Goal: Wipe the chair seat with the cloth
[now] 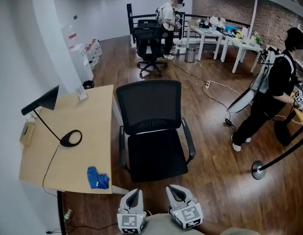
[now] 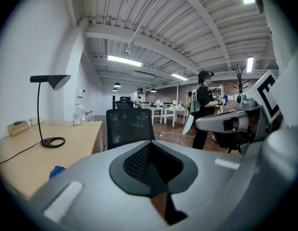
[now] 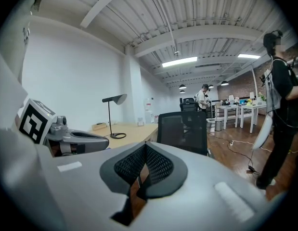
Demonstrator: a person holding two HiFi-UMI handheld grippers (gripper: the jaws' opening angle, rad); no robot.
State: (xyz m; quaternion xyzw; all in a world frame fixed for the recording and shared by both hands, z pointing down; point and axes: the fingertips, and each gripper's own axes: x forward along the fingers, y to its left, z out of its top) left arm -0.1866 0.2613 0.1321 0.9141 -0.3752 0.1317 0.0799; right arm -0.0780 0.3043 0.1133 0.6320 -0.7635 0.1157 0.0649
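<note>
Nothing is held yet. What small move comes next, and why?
Probably swing the left hand-held gripper toward the blue cloth on the desk and open its jaws: it and the right hand-held gripper are shut and empty, the cloth lies nearest the left one, and the chair seat cannot be wiped without it.

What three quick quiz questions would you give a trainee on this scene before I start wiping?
1. True or false: the blue cloth lies on the chair seat.
2. Which gripper holds the cloth? A the left gripper; B the right gripper; C neither.
3. Fill in: the cloth rests near the front edge of the ___, left of the chair in the head view.

Key: 1 false; 2 C, both are shut and empty; 3 desk.
</note>
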